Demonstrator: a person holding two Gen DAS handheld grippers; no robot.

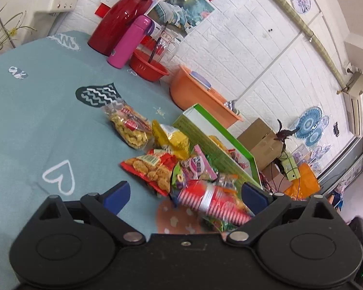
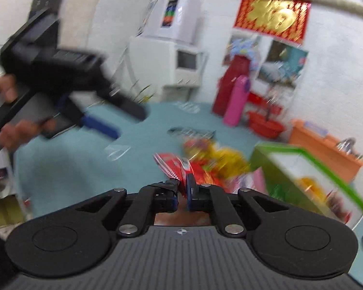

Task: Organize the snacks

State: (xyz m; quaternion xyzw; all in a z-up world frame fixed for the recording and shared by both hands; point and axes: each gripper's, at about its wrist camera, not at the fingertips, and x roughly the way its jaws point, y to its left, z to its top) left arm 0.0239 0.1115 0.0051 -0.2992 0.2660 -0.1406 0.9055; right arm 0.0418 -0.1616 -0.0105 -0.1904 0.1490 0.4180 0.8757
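A: Which step is this?

B: I'd say a carry. The right gripper (image 2: 181, 188) has its tongs pinched nearly together on a red packet (image 2: 175, 166); the right wrist view is blurred, so I can't read the packet. The left gripper (image 1: 185, 193) has its tongs wide apart, with nothing between them that it grips. A striped red snack (image 1: 213, 203) lies across the gap, but neither pad visibly touches it.

A: And the next move?

B: Probably taking the red packet right to the green box (image 1: 217, 142) and letting go over its open top, clear of the near wall. The box already holds some packets.

A: Count for me.

B: One box, at the right of the teal cloth (image 1: 36, 120). Loose on the cloth left of it: one clear bag of yellow crisps (image 1: 130, 128), one yellow bag (image 1: 171, 137), one red bag of fried bites (image 1: 152, 169), one pink packet (image 1: 200, 164), one green one (image 1: 179, 176), plus the striped one. That's six at least; the pile overlaps, so there may be more. Far back stand one red jug (image 1: 123, 17) and one pink flask (image 1: 130, 41).
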